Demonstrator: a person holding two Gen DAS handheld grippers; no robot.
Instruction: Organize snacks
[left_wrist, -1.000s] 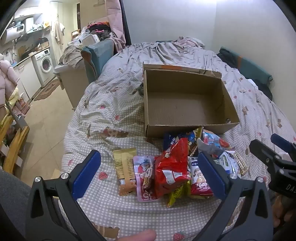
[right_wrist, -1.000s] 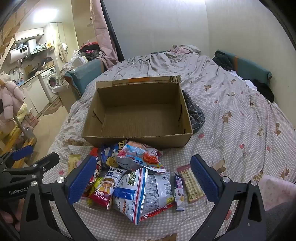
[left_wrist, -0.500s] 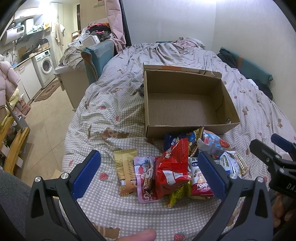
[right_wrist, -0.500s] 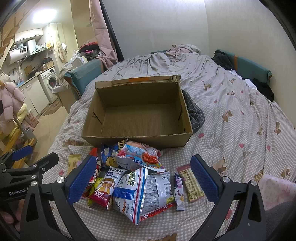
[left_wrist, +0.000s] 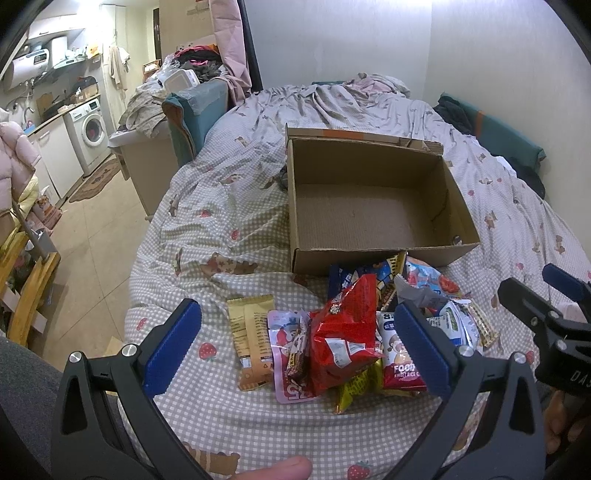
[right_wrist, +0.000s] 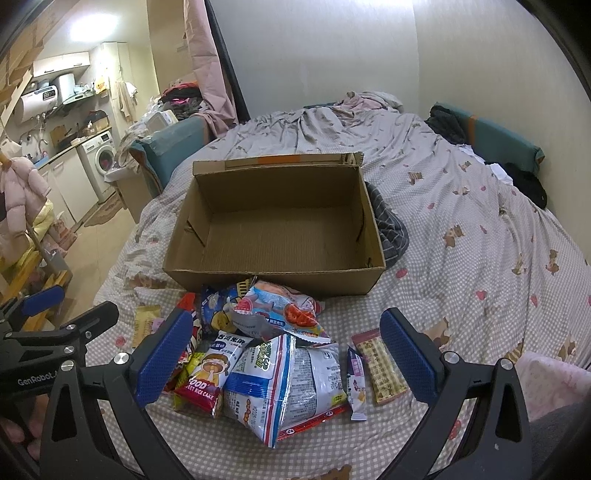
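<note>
Both grippers, left and right, gape wide, empty; pinch one crinkly red foil snack bag mid-body, then lift toward the empty brown cardboard box.

Both cams rode low over the near end of the bed, looking forward and a bit down between their own blue-padded fingers. The left one sat further left, so the open brown cardboard box landed right of centre; the right one faced that box nearly head-on. Both were close to the heap of colourful snack packets, and each caught the other gripper at its frame edge.
</note>
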